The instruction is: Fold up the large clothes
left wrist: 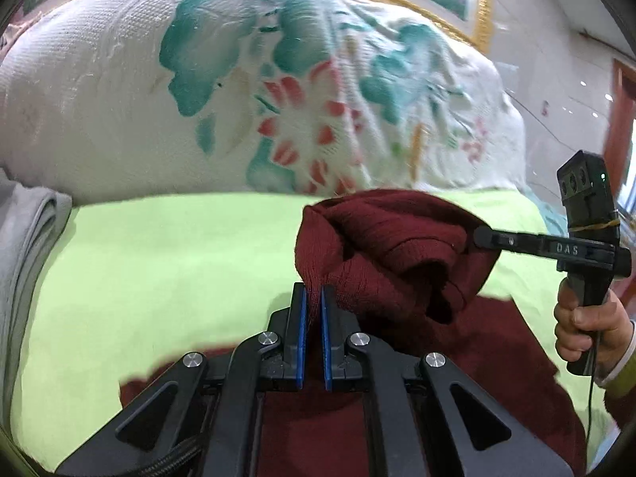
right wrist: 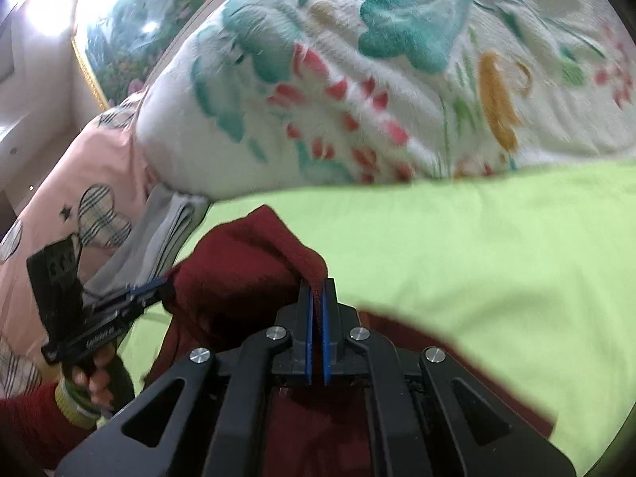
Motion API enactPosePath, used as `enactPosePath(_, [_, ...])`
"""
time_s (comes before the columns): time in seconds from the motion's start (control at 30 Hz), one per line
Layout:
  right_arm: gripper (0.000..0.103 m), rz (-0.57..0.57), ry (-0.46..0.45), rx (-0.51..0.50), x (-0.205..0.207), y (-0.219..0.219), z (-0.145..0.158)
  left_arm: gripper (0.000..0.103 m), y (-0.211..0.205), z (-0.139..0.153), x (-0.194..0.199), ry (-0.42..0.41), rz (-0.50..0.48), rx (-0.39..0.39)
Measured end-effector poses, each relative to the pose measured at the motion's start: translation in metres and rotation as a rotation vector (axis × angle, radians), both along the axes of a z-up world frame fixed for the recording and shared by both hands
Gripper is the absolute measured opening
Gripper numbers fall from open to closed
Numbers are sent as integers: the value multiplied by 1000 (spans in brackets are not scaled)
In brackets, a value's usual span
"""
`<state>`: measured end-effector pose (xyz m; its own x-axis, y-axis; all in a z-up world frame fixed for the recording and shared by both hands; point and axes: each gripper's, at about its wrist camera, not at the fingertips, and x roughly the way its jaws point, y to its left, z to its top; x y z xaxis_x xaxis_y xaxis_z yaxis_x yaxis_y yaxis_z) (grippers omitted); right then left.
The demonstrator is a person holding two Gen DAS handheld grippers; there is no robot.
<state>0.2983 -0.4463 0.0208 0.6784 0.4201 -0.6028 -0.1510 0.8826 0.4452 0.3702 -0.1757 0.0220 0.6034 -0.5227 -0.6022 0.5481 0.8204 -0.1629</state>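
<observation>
Sweater (left wrist: 397, 246) edge pinched by both grippers above open green sheet (left wrist: 179, 262).

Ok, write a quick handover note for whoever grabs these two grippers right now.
Left gripper: jaws shut on an edge of the dark red knit garment.
Right gripper: jaws shut on another part of that edge.
Garment: gripped edge lifted, the rest on the green sheet, near the floral quilt.
Done: both grips.
Left: likely carry the edge over, lay it down, finish folding.

Lime-green sheet (left wrist: 159, 262) on bed, floral quilt (left wrist: 246, 91) behind, gold-framed picture (right wrist: 119, 39).
</observation>
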Motion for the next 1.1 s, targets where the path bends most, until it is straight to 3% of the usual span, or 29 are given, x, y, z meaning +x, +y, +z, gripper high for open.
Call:
enactPosePath(0.13, [4,0,84,-49,-60,8,-29,5,5,-9,-53,30,-42,44])
enactPosePath(0.33, [7,-48,255,7,-102,2,-79,10,9,-37,-115,102,-86,145])
enactPosePath(0.4, [7,-64,252,20,-109,-2,-74,10,18,-39,-127,110,-85,144])
enactPosePath(0.53, [11,-37,136,22,-109,4,-35,11,37,-34,-139,149,-69,82])
enactPosePath(0.6, [22,6,91,5,-98,17,-18,14,42,-31,-142,177,-71,39])
enactPosePath(0.67, [64,68,98,-23,-77,34,-13,16,45,-29,-144,196,-74,13])
enactPosePath(0.7, [68,92,96,-38,-66,44,-14,19,42,-30,-142,211,-77,-2])
enactPosePath(0.8, [68,135,131,-78,-36,65,-25,23,33,-31,-139,230,-90,-28])
enactPosePath(0.83, [63,147,154,-106,-27,71,-32,26,31,-32,-137,239,-100,-36])
enactPosePath(0.93, [4,183,209,-137,-12,83,-44,29,18,-38,-128,278,-129,-35])
enactPosePath(1.1, [4,247,48,-78,-59,81,-6,29,14,-53,-114,310,-94,56])
